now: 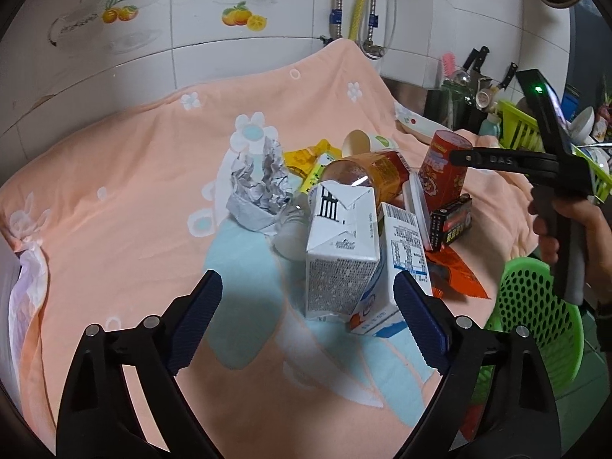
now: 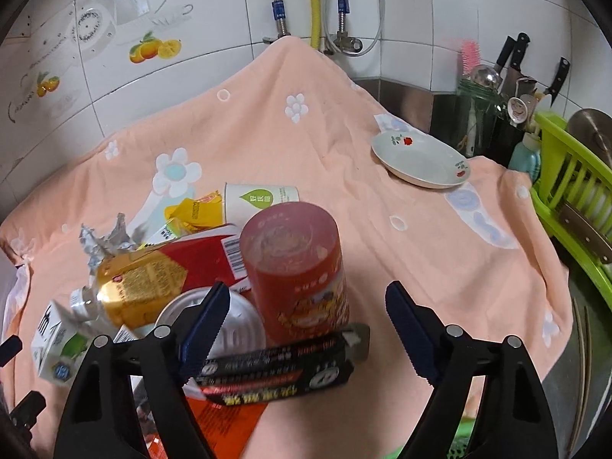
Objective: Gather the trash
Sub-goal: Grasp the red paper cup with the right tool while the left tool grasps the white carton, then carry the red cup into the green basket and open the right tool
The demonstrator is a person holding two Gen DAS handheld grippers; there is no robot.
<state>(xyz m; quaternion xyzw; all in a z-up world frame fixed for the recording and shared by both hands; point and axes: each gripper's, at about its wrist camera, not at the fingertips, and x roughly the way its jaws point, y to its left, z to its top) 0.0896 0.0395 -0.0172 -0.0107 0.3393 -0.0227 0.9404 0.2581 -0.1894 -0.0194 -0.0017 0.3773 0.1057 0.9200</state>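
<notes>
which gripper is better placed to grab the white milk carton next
Left. The left gripper is open with the white milk carton standing just ahead between its jaws. The right gripper is also open but faces the red canister and black box.

A home kitchen: glossy white wall tiles with orange-fruit decals [image 2: 155, 49], black-handled knives in a holder [image 2: 514, 61], a lime-green plastic dish rack [image 2: 566, 183], and a flower-painted white ceramic plate [image 2: 420, 160].
</notes>
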